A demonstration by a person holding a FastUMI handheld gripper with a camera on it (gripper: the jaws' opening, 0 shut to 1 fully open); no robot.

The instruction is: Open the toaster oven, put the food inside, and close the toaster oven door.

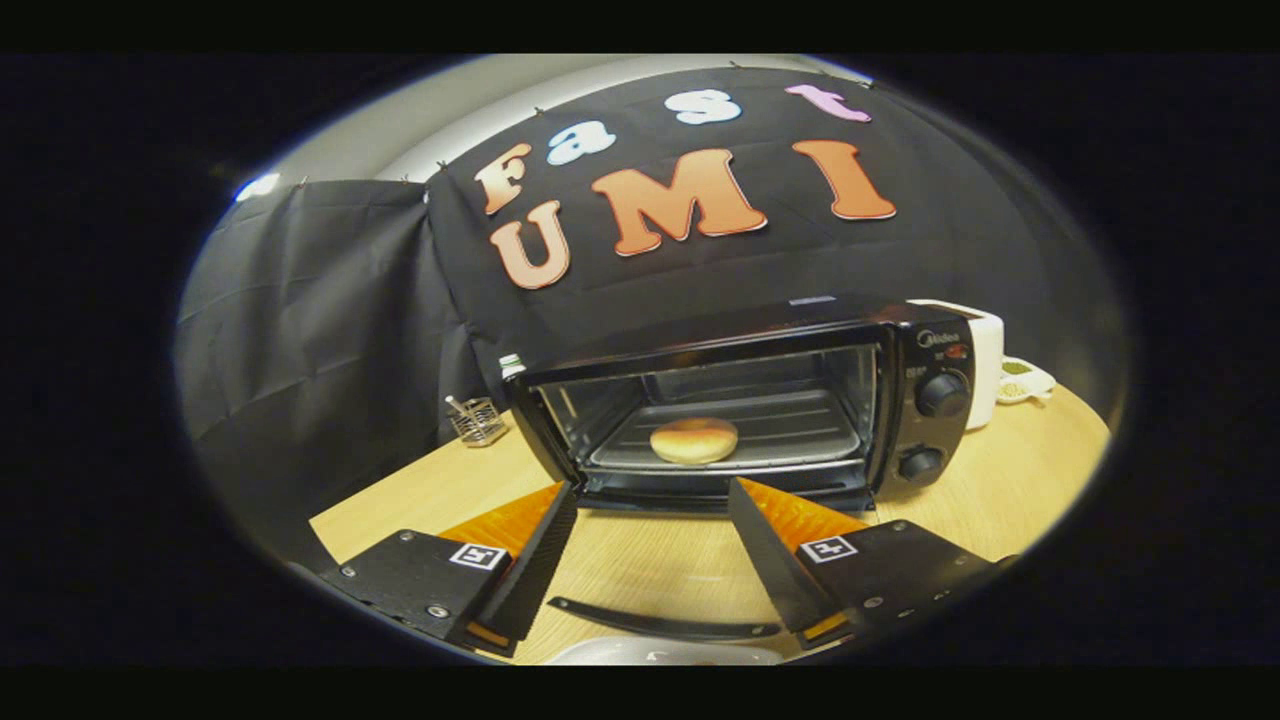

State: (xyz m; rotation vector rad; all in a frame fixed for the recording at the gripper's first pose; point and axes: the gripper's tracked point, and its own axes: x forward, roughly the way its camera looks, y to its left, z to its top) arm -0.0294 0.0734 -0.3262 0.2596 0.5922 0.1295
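Two fingers of the gripper [652, 505] stick out from the bottom, spread wide apart with nothing held between them. From the left finger, at about ten o'clock and a good way off, a small wire basket [477, 420] sits on the wooden table [1000, 490], close to the black cloth wall.

Next comes the toaster oven [740, 400], straight ahead at twelve o'clock from the fingers. Its door [650, 575] is swung all the way down and lies flat, so the table shows through the glass. The door's dark curved handle [665, 625] sits between the two fingers, near their base, at about six o'clock from the oven's mouth.

Inside the oven is a metal tray [790, 425]. The food, a round tan bun [694, 440], rests on the tray, a little left of its middle and near its front edge. It is beyond the fingertips, not touching them.

Two black knobs [942, 394] sit on the oven's right side, one above the other. At about two o'clock from the bun, behind the oven's right corner, stands a white appliance [985, 365], partly hidden. Just right of it lies a small white thing [1025, 382] with some green on it; I cannot tell what it is.
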